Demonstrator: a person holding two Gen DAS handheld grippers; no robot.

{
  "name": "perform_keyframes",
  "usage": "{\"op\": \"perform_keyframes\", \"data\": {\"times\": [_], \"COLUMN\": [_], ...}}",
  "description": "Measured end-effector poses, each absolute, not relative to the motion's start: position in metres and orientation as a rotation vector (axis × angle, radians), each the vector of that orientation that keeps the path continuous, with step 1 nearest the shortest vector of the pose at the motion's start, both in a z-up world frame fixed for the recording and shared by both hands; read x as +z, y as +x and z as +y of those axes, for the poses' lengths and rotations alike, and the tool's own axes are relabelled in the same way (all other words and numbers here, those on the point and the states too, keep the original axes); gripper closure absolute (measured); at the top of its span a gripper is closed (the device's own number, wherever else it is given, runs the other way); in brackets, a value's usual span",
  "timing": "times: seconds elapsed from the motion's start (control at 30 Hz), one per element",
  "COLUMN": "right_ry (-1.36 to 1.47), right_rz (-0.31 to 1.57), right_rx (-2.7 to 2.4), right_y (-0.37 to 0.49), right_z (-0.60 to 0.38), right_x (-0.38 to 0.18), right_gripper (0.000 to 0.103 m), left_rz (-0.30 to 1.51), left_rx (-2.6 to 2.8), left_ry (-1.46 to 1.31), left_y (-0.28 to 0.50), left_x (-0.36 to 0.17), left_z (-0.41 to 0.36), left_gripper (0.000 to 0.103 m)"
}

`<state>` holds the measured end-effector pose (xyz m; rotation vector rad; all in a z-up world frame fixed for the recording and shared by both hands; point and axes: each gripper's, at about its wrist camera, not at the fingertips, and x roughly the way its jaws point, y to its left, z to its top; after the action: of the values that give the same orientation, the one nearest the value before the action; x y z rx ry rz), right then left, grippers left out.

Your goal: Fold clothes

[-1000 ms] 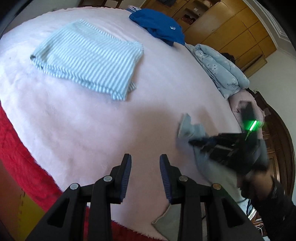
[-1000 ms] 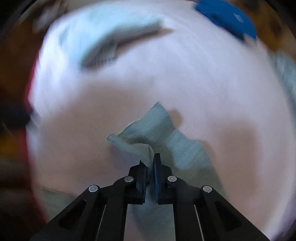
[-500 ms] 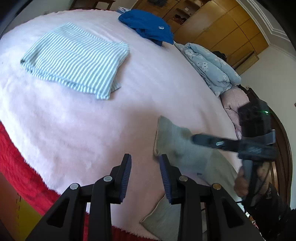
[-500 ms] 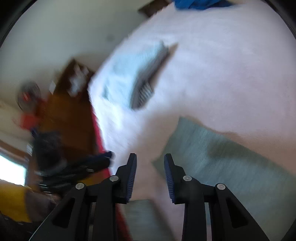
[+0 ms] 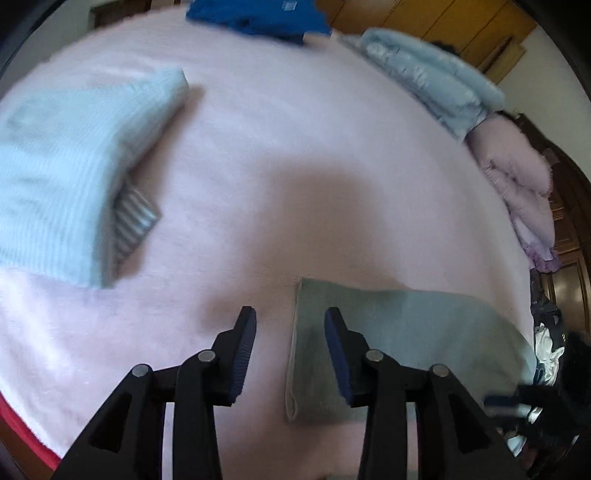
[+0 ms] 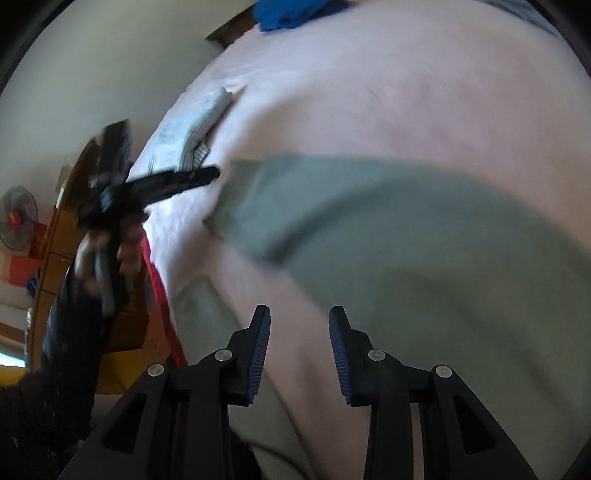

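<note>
A grey-green garment (image 5: 406, 332) lies flat on the pink bed cover (image 5: 295, 147), near the front edge. My left gripper (image 5: 290, 325) hovers over the garment's left hem; its jaws are opening, one fingertip on each side of the hem, and the pads are not pressing on it. In the right wrist view the same garment (image 6: 406, 240) fills the middle. My right gripper (image 6: 300, 321) stands open above the cover just short of it, with nothing between its fingers. The left gripper (image 6: 184, 181) shows there too, pointing at the hem.
A folded pale-blue striped garment (image 5: 66, 166) lies at the left and a blue garment (image 5: 258, 18) at the far edge. A pale-blue quilt (image 5: 424, 70) and a pink blanket (image 5: 517, 177) are piled at the right. The bed's red edge (image 6: 159, 288) runs along the front.
The right gripper let go of the grey-green cloth's corner, opened and swung away; the cloth now lies flat. The left gripper moved right to the cloth's left hem and its jaws widened.
</note>
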<state>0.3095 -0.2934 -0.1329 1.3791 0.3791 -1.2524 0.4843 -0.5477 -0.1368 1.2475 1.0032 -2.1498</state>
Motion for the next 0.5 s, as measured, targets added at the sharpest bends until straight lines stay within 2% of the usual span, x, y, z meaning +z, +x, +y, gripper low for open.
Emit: {"op": "perform_keyframes", "data": {"times": [0.07,0.13,0.27,0.3,0.33,0.4,0.5], "right_ry": [1.391,1.402,1.399,1.396,1.394,1.389,1.391], "right_rz": [0.360,0.342,0.290,0.276,0.262,0.252,0.238], "right_rx": [-1.253,-1.254,-1.253,-1.249,-1.245,-1.247,-1.243], "right_y": [0.306,0.302,0.300,0.299,0.298,0.300,0.300], "right_z": [-0.283,-0.273,-0.264,-0.263,-0.262,-0.266,-0.267], "right_x": [-0.131,-0.129,-0.121,-0.119,-0.117,-0.115,-0.116], "right_gripper": [0.069,0.069,0.068,0.067,0.067,0.063,0.063], "left_rz": [1.112,1.127,1.011,0.980,0.949,0.926,0.703], "left_rx": [-2.160,-2.139,-2.127,-2.125,-2.122,-2.149,-2.267], "left_ry": [1.292,1.337,1.409,1.428,1.447,1.435,1.267], "left_y": [0.476,0.470,0.461,0.460,0.459,0.462,0.472], "left_x": [-0.146,-0.152,-0.151,-0.151,-0.150,-0.143,-0.108], "left_z": [-0.550,-0.547,-0.539,-0.538,-0.537,-0.533,-0.518], "left_gripper": [0.067,0.065,0.067,0.088,0.101,0.101,0.101]}}
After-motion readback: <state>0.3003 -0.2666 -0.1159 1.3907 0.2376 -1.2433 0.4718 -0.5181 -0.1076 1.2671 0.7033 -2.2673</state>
